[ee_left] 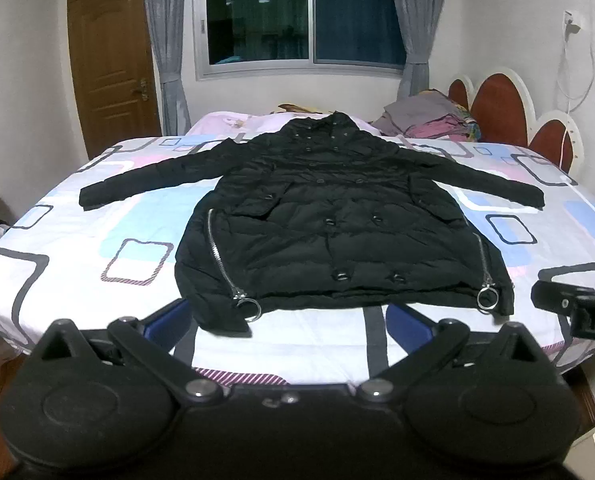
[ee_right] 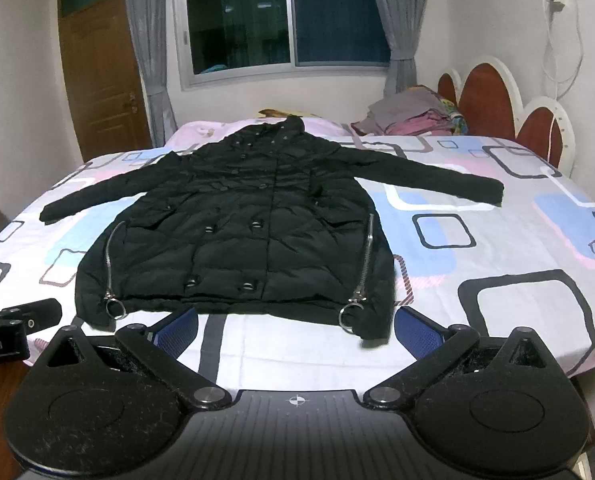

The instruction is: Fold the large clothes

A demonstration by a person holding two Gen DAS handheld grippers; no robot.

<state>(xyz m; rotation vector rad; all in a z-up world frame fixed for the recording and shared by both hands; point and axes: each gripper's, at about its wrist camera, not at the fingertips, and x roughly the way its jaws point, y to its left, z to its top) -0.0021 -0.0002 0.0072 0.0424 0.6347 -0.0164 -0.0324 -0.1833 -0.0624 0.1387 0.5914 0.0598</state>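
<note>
1. We work in a bedroom: a bed [ee_left: 77, 240] with a sheet printed in rounded squares fills the foreground, a dark window [ee_left: 301, 20] with grey curtains and a brown door [ee_left: 109, 64] stand behind it, and a red-and-white headboard [ee_left: 497, 108] closes the right side.
2. A pile of folded cloth [ee_left: 429, 118] lies at the far right of the bed, near the headboard.
3. The black padded coat [ee_left: 329, 232] lies flat on the sheet, front side up, buttons showing.
4. Its long axis runs away from us: the hem lies nearest the bed edge, and the hood points toward the window.
5. Both sleeves are spread out sideways, across the long axis.
6. Two side zippers with ring pulls [ee_left: 249, 308] end at the hem, one at each lower corner.
7. Our left gripper [ee_left: 289, 320] is released, its jaws spread wide; the left hem corner lies just ahead between the blue pads [ee_left: 173, 316], and nothing is grasped.
8. Our right gripper [ee_right: 295, 330] is likewise spread wide and grasps nothing; the right hem corner lies just ahead of it.
</note>
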